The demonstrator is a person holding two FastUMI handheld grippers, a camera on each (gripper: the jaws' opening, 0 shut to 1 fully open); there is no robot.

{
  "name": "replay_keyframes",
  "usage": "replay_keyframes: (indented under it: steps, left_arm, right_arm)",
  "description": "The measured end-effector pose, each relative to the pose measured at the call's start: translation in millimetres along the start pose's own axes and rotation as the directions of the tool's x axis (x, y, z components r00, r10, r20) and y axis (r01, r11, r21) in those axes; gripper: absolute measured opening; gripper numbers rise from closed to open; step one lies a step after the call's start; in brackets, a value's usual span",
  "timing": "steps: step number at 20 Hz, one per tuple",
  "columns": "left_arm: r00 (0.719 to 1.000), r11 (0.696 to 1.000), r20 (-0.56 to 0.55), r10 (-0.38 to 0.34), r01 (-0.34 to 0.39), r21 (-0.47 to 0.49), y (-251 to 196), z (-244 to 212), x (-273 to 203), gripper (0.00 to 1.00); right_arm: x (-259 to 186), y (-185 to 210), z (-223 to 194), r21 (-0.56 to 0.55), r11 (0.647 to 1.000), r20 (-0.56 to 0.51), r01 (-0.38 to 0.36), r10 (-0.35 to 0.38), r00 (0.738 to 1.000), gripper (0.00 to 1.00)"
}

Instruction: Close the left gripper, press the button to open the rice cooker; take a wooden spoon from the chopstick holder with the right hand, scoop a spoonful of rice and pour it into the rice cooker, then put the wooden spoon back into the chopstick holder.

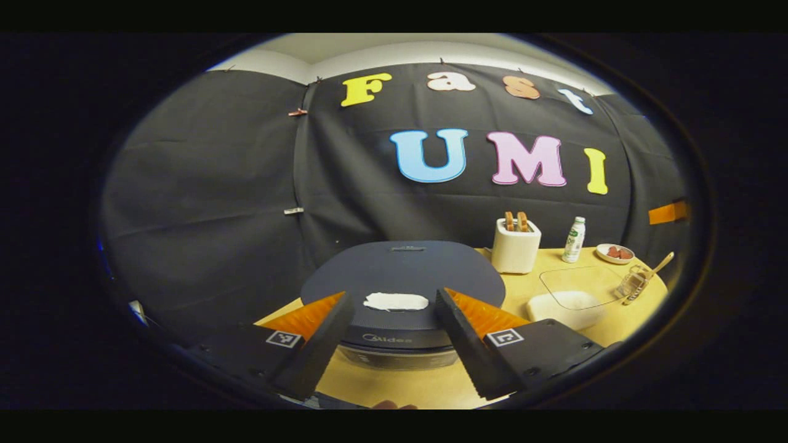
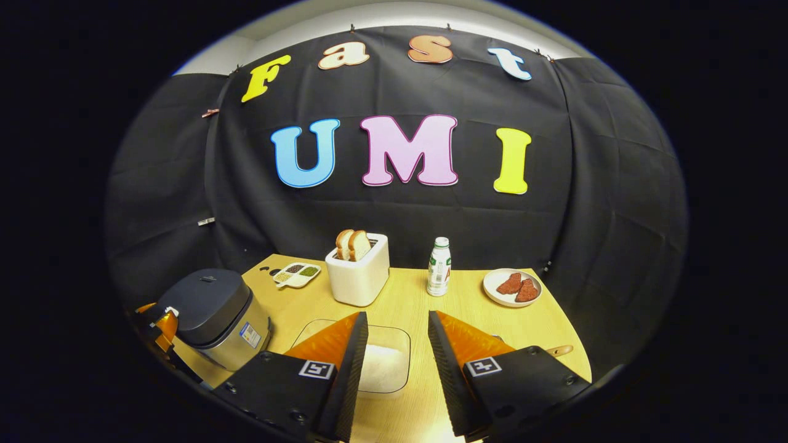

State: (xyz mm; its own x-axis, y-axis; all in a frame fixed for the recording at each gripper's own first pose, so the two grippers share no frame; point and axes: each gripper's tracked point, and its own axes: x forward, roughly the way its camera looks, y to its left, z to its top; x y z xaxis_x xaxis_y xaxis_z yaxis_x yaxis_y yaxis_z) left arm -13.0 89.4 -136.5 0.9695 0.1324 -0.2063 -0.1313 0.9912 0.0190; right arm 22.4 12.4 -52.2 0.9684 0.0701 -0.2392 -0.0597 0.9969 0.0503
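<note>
In the right gripper view the rice cooker (image 2: 212, 314) sits at the left edge of the desk (image 2: 455, 307), its dark lid down. Just left of the cooker an orange-and-black piece shows, probably the left gripper (image 2: 157, 329), though it is too cut off to be sure. Right of the cooker, toward the back, lies a small divided dish (image 2: 297, 274), then a white toaster (image 2: 357, 277) with two bread slices, a bottle (image 2: 439, 266), and a plate (image 2: 512, 287) with reddish pieces. In front of the toaster stands a clear container of rice (image 2: 381, 363); the right gripper (image 2: 397, 363) hangs over it, jaws wide apart and holding nothing.

In the left gripper view the left gripper (image 1: 394, 335) faces the cooker's front, jaws spread wide and empty, the lid's white patch between them. Far right of the cooker, the wooden spoon (image 1: 652, 274) rests in the tilted chopstick holder (image 1: 633, 284).
</note>
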Motion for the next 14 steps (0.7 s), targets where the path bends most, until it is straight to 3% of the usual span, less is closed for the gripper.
replay_keyframes:
  steps: [14]
  left_arm:
    - [1.0, 1.0, 0.025, -0.005, 0.005, -0.007, -0.4, -10.6, 0.2, 0.94]
  right_arm:
    - [0.9, -1.6, -3.5, 0.0, 1.0, -0.01, 0.004, -0.004, 1.0, 0.63]
